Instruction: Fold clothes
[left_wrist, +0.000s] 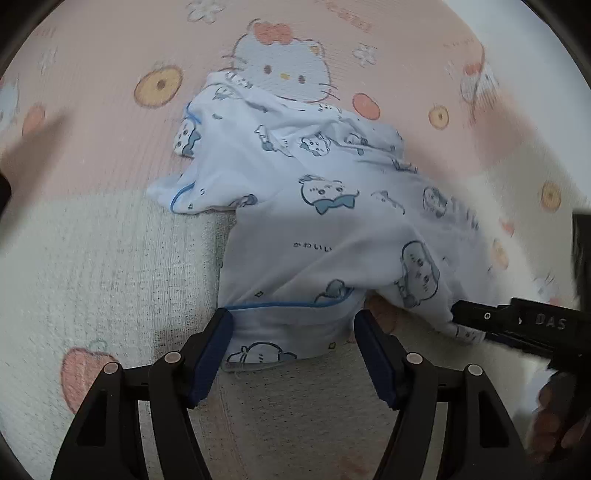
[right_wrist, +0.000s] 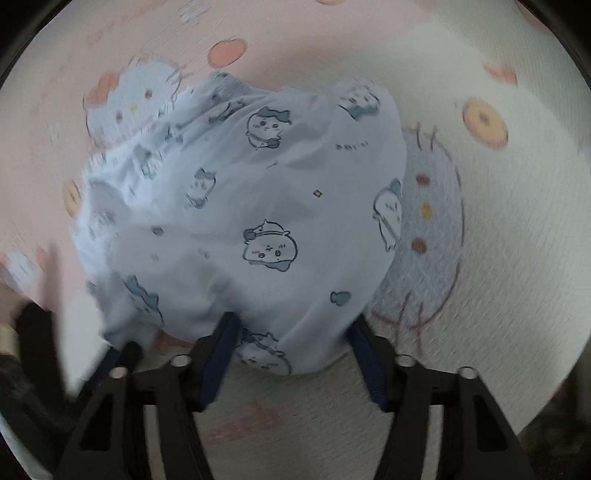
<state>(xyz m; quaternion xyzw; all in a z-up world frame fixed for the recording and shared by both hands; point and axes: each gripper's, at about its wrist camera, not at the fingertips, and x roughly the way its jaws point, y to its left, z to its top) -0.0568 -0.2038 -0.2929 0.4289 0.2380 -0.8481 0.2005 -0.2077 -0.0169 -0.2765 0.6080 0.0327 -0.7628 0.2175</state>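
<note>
Garment (left_wrist: 314, 229) bunched on cartoon sheet (left_wrist: 110, 66), hem lying between left gripper (left_wrist: 293, 354) fingers, spread wide, not pinching. Right gripper (right_wrist: 291, 354) also spread in own view, cloth just ahead; looks closed on corner from left view, so cannot tell.

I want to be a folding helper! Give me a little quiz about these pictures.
1. True or false: the white garment lies on a pink cartoon-cat blanket.
2. What colour is the trim along the garment's edge? A red, B blue, C green.
3. Fill in: the fingers of the left hand-held gripper stand ____, with the hem between them.

Key: 1 true; 2 B; 3 open.
</note>
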